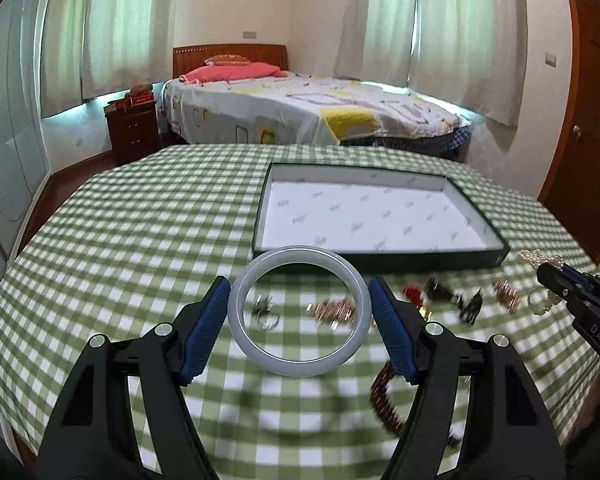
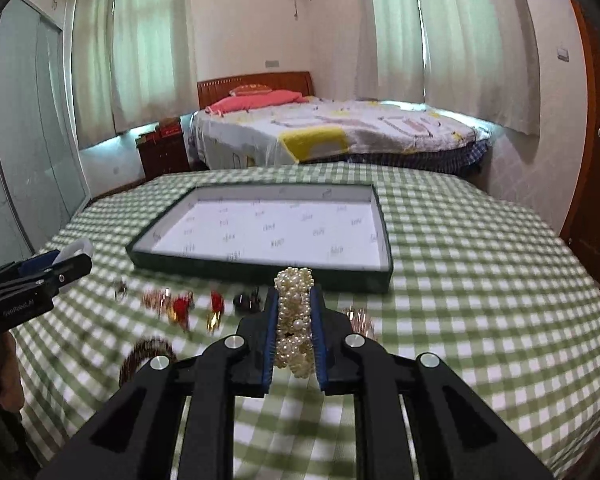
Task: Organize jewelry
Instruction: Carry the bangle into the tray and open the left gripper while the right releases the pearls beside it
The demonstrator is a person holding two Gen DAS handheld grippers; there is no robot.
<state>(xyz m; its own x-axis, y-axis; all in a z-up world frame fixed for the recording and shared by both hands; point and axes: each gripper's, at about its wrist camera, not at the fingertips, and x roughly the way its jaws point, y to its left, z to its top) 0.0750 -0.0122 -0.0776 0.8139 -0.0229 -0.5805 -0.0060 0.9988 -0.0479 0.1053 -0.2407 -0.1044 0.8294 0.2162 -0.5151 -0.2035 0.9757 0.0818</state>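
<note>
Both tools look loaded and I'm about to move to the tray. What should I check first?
1. Left tool holds the pale bangle between both pads: ok.
2. Right tool is clamped on the pearl bracelet: ok.
3. Both pieces lifted off the tablecloth: ok.
4. Tray has nothing in it: ok.
5. Grip firmness: cannot tell.

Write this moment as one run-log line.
left gripper: holds pale bangle | right gripper: holds pearl bracelet | tray: empty | both above checked tablecloth
</note>
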